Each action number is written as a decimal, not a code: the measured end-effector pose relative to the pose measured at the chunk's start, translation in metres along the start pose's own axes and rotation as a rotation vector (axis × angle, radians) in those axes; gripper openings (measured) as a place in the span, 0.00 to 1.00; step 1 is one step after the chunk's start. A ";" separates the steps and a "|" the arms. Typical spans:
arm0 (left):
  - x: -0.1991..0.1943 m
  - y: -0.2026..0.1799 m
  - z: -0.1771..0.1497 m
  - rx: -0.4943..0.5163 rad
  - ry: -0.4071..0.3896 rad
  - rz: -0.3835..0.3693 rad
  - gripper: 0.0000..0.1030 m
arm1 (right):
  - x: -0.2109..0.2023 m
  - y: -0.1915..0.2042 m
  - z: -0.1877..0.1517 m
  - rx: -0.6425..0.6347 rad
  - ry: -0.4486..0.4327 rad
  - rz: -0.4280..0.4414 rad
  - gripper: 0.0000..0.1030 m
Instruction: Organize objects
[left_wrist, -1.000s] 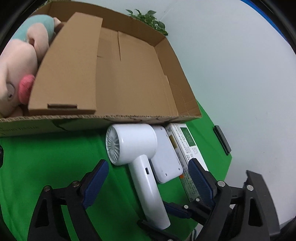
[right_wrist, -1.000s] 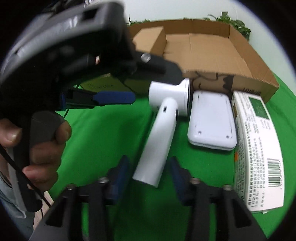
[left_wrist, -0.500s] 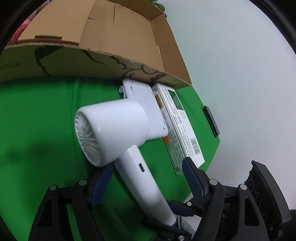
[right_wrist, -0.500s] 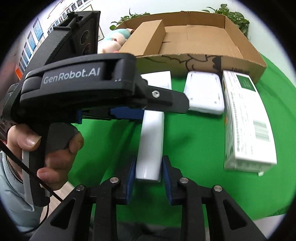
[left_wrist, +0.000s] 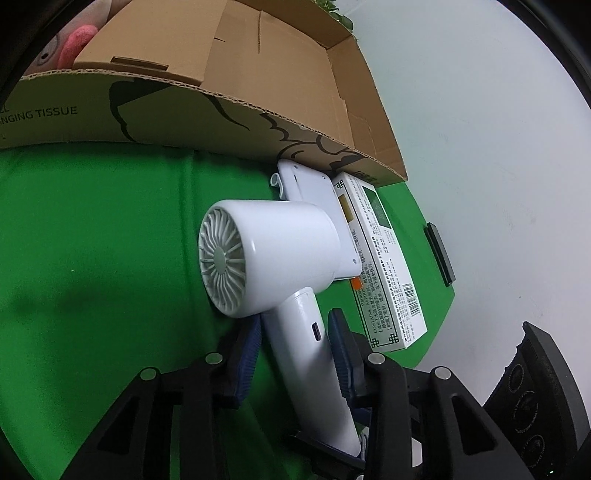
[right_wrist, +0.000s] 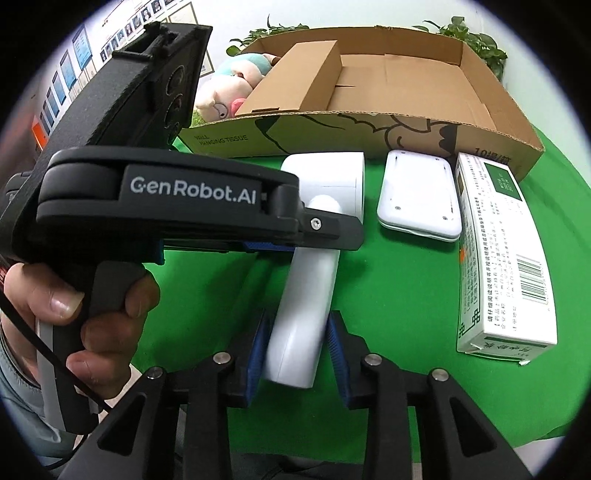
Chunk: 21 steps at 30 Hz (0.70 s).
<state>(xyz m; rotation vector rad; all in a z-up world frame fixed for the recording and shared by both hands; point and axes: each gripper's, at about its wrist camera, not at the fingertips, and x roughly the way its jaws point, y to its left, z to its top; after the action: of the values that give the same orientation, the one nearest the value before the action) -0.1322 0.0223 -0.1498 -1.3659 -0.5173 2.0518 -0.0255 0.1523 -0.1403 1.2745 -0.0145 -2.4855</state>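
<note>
The white hair dryer (left_wrist: 273, 254) lies on the green surface (left_wrist: 92, 240), its round vented back end toward the left wrist camera and its handle running down toward 5 o'clock in that view. Both tools have hold of the handle. The left tool (left_wrist: 295, 350) has its blue pads closed against the handle's upper part, just below the barrel, one pad on each side. The right tool (right_wrist: 295, 343) has its blue pads pressed on the handle's lower end, near the flat butt.

In the right wrist view, the hair dryer (right_wrist: 317, 251) points up toward 12 o'clock, its barrel close to the front wall of the cardboard box (right_wrist: 369, 133). The left tool's black body, marked "GenRobot.AI", crosses over the handle from 9 o'clock, gripped by the person's left hand (right_wrist: 74, 317).

At 3 o'clock from the hair dryer's barrel lies a flat white device (right_wrist: 419, 199), and further toward 3 o'clock a long white and green carton (right_wrist: 506, 251) with a barcode; the two lie just beside each other, both near the box's front wall. The open box (left_wrist: 221, 92) has a folded flap inside at its left end. A pink and teal plush toy (right_wrist: 229, 85) sits beyond the box at about 11 o'clock.
</note>
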 end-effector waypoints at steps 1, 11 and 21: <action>-0.001 0.000 -0.001 0.001 0.001 -0.002 0.33 | 0.000 0.001 0.000 0.001 0.000 -0.002 0.30; -0.024 -0.013 0.002 0.055 -0.048 0.010 0.32 | -0.013 0.008 0.001 -0.001 -0.057 -0.010 0.29; -0.053 -0.035 0.018 0.124 -0.135 0.044 0.31 | -0.020 0.009 0.012 -0.009 -0.136 0.002 0.29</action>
<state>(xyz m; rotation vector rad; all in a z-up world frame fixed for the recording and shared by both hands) -0.1246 0.0125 -0.0855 -1.1830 -0.4117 2.1842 -0.0216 0.1479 -0.1162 1.0985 -0.0378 -2.5629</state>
